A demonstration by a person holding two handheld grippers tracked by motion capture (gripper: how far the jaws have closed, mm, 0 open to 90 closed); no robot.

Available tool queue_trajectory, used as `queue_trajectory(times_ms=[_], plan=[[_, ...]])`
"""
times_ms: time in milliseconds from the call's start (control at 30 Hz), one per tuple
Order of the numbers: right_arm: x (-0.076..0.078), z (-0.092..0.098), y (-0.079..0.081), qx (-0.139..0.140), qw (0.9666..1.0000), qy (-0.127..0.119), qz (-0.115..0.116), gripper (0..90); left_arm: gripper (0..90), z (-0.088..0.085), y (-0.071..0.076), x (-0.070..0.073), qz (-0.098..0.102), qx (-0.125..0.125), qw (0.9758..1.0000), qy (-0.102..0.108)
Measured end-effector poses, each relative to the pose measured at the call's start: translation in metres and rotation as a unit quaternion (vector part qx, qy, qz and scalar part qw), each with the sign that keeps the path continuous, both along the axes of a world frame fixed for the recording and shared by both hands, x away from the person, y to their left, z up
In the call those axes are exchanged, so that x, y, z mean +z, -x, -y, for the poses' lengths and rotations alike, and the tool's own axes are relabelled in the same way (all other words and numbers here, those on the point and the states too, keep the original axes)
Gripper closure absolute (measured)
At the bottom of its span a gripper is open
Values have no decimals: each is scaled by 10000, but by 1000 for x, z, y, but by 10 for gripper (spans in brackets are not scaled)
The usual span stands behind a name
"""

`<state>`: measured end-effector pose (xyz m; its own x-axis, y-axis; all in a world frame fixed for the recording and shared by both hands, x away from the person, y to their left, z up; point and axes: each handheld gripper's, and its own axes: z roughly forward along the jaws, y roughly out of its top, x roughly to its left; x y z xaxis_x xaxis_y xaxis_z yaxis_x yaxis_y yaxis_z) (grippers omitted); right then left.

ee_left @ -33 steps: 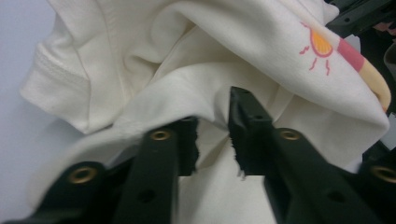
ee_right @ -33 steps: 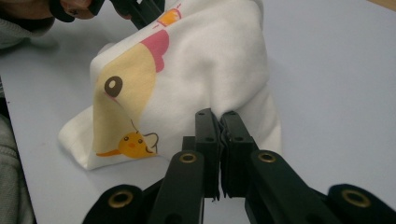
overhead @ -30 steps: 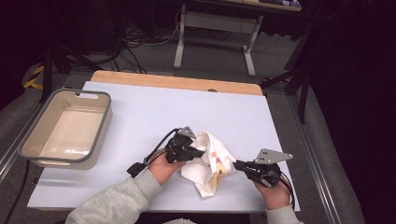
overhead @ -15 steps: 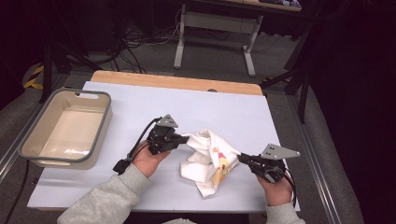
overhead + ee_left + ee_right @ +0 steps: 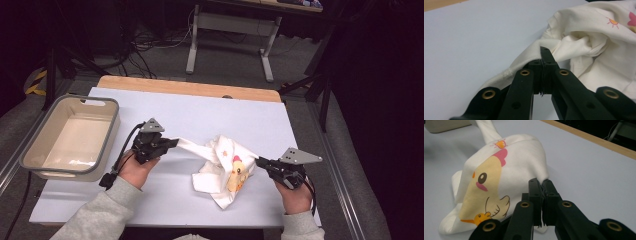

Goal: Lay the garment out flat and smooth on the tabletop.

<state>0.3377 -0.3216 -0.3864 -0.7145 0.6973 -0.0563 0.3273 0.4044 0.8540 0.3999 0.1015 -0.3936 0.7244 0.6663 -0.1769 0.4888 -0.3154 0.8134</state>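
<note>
The left gripper [image 5: 172, 143] pinches one end of the white cloth [image 5: 225, 170]. The right gripper [image 5: 260, 162] pinches the other end. The cloth lies on the table [image 5: 210, 110].

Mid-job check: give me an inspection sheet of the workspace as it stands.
Surface: pale table top, wooden strip at far edge.
Job's things: white printed cloth, bunched mid-table, drawn between both grippers.
Clutter: grey tub at left, seemingly empty.
Grippers: left gripper shut on a cloth corner; right gripper shut on the opposite edge.
Cables: black cable trailing from left gripper.
Surroundings: desk legs, floor cables behind.
</note>
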Motion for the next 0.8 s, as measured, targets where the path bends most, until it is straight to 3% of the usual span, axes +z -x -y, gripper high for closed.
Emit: queue_trajectory(times_ms=[133, 233, 333, 433, 600, 667, 800], plan=[[-1, 0, -3, -11, 10000, 21, -9, 874, 891, -20, 4, -7, -92, 307, 9995, -69], [-2, 0, -4, -6, 10000, 45, -18, 874, 890, -27, 5, -9, -122, 398, 9991, -70], [-4, 2, -7, -51, 9999, 103, -78, 873, 890, -41, 9, -14, -209, 634, 9976, -203], [-7, 3, -9, -81, 9998, 122, -142, 873, 890, -46, 10, -20, -322, 727, 9964, -289], [-11, 2, -10, -73, 9995, 204, -240, 870, 885, -46, 9, -28, -691, 699, 9945, -361], [-11, 2, -10, -55, 9995, 206, -240, 870, 868, -44, 9, -27, -658, 632, 9954, -309], [-10, 1, -9, -19, 9996, 191, -220, 869, 649, -34, 12, -18, -360, 502, 9979, -188]])
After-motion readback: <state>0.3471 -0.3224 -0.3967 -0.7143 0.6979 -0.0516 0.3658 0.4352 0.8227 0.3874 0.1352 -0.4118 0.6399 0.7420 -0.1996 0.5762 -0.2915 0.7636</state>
